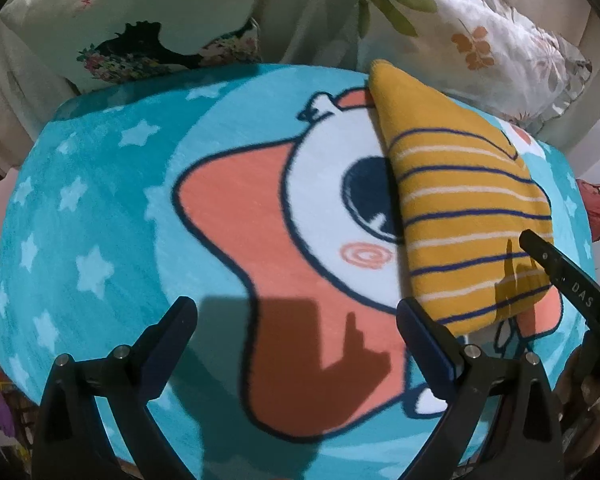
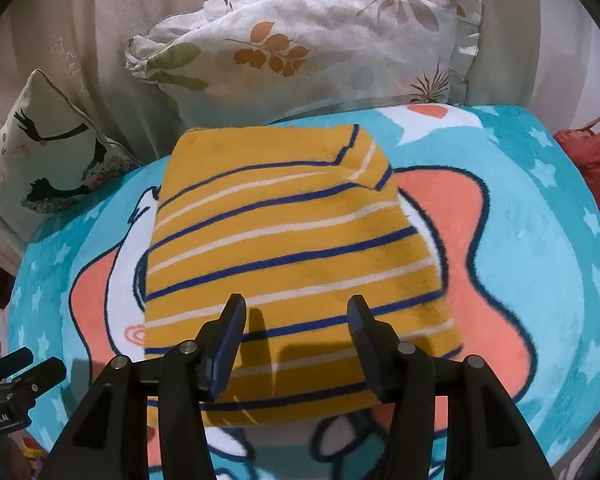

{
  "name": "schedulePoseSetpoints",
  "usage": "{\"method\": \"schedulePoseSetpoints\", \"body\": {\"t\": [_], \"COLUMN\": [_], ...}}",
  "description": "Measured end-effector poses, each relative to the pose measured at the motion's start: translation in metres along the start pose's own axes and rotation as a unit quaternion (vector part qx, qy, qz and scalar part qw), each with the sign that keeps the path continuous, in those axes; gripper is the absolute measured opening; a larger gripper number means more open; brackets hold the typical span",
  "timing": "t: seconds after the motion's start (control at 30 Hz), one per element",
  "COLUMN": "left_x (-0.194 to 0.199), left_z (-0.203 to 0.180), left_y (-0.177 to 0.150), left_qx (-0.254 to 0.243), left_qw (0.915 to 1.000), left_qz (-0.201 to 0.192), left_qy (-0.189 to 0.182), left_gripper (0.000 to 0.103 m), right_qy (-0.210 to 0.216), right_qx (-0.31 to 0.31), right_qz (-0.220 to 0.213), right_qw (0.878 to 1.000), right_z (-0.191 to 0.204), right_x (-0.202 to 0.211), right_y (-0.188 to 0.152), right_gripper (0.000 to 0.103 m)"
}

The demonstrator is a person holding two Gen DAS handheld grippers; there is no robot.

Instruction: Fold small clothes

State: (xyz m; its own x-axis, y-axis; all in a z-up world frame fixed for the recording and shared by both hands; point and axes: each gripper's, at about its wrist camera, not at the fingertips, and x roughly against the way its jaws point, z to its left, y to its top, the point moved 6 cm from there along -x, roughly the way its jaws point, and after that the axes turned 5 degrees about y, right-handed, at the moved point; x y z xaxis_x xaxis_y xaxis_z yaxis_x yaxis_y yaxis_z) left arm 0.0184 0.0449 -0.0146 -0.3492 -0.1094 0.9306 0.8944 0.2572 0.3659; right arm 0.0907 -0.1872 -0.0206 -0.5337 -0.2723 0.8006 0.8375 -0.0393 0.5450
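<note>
Striped shirt (image 2: 292, 248), folded into a compact block, under right tool (image 2: 296, 320), fingers apart, gripping nothing. Left tool (image 1: 296, 320) beside it, likewise spread and empty, over cartoon blanket (image 1: 100, 200). Pillows (image 2: 320, 40) behind. Folding apparently finished; perhaps only smoothing left.

We are in a home, most likely a bedroom or a child's corner of a living room. A plush turquoise blanket (image 1: 100, 216) with pale stars and a large cartoon figure covers what we work on; what lies beneath it we cannot tell. At the far side soft furnishings lean against pale draped fabric: a ruffled white pillow (image 2: 308, 40) printed with orange and green leaves, and to the left a cream cushion (image 2: 48, 148) with a dark silhouette print. A small mustard striped garment (image 2: 284, 248) lies folded on the blanket. At the far right edge we see something red (image 2: 592, 152), perhaps a bag.
</note>
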Motion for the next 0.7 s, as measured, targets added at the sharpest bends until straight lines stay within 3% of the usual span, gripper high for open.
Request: {"method": "schedulePoseSetpoints", "body": {"t": [0.37, 0.7], "left_x": [-0.001, -0.003], "left_z": [-0.057, -0.090], "left_y": [-0.019, -0.026], "left_qx": [0.010, 0.018], "left_qw": [0.9999, 0.9996], "left_qz": [0.008, 0.014], "left_qy": [0.010, 0.017], "left_gripper": [0.099, 0.099], "right_qy": [0.015, 0.003], "right_qx": [0.028, 0.075], "right_qz": [0.006, -0.005], "right_qw": [0.999, 0.997], "right_z": [-0.045, -0.063], "right_x": [0.008, 0.016], "right_y": [0.003, 0.007], "right_gripper": [0.057, 0.058]}}
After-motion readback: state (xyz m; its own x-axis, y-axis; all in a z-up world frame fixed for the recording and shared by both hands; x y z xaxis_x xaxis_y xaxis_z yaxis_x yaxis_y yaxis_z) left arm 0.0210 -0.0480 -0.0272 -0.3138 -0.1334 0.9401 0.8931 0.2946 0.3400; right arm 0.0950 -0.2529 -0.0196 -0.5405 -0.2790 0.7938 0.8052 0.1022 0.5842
